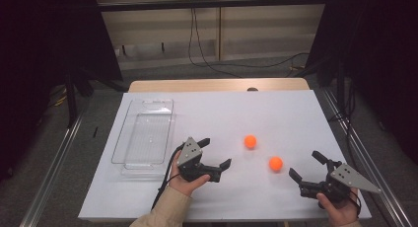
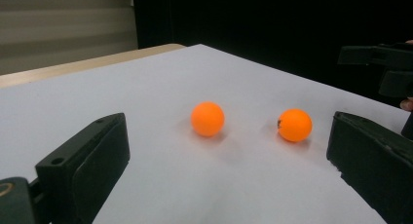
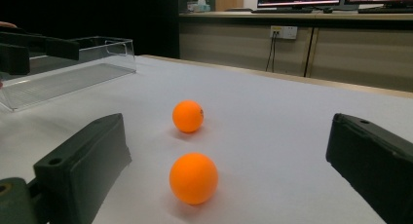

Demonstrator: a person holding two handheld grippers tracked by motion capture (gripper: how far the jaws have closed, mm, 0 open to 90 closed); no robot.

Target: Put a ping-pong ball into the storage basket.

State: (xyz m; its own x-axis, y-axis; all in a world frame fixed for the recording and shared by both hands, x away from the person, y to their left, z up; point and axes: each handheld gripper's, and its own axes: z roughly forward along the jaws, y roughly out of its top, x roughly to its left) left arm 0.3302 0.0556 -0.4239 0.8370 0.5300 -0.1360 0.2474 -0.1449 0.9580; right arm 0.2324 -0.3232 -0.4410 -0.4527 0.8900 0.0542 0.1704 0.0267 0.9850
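Two orange balls sit on the white desk [image 1: 276, 113], right of centre in the high view: the far ball [image 1: 250, 141] and, lower right of it, the near ball [image 1: 275, 163]. They are close together but not touching. Your left gripper [image 1: 217, 153] stands with its jaws spread wide and nothing between them, low and left of the far ball. Your right gripper [image 1: 306, 166] is likewise spread and empty, just right of the near ball.

Judging by their look, these are light, hollow, smooth balls like table-tennis balls: stiff enough to hold shape, but slippery and ready to roll or squirt out at a nudge. You would do best to take each one across its widest middle, with both pads square to it and a gentle squeeze; a grip above or below the middle will likely pop it loose.

The clear tray [image 1: 143, 133], left of centre in the high view, is hard to read: its walls almost vanish against the white sheet, and something clear seems to lie under or beside it, which I cannot sort out. A small dark mark on each ball is too small to make out.
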